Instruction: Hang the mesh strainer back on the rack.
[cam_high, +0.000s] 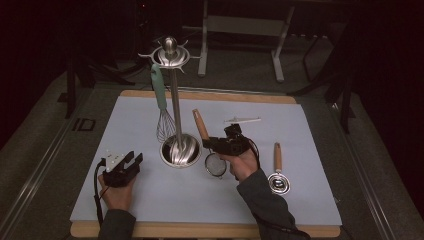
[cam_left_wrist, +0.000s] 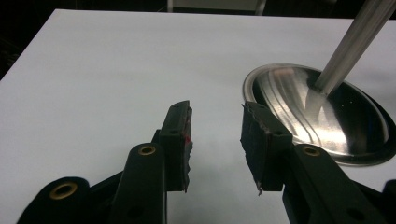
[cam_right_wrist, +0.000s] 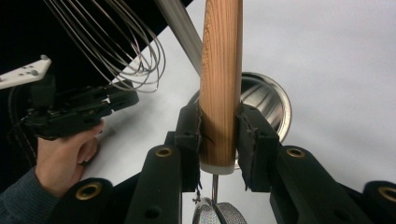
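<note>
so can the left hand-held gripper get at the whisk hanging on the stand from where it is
Probably yes. The left hand-held gripper is open and holds nothing, and bare table lies between it and the whisk, which hangs on its side of the stand. The pole stands close behind the wires.

A wooden table (cam_high: 210, 230) carries a pale mat (cam_high: 150, 195). On the mat, between the two grippers, stands the utensil stand's round steel base (cam_high: 180, 150). Right of the right gripper (cam_high: 212, 144) lies a wooden-handled ladle (cam_high: 277, 172); beyond it, a small white tool (cam_high: 242, 120).
</note>
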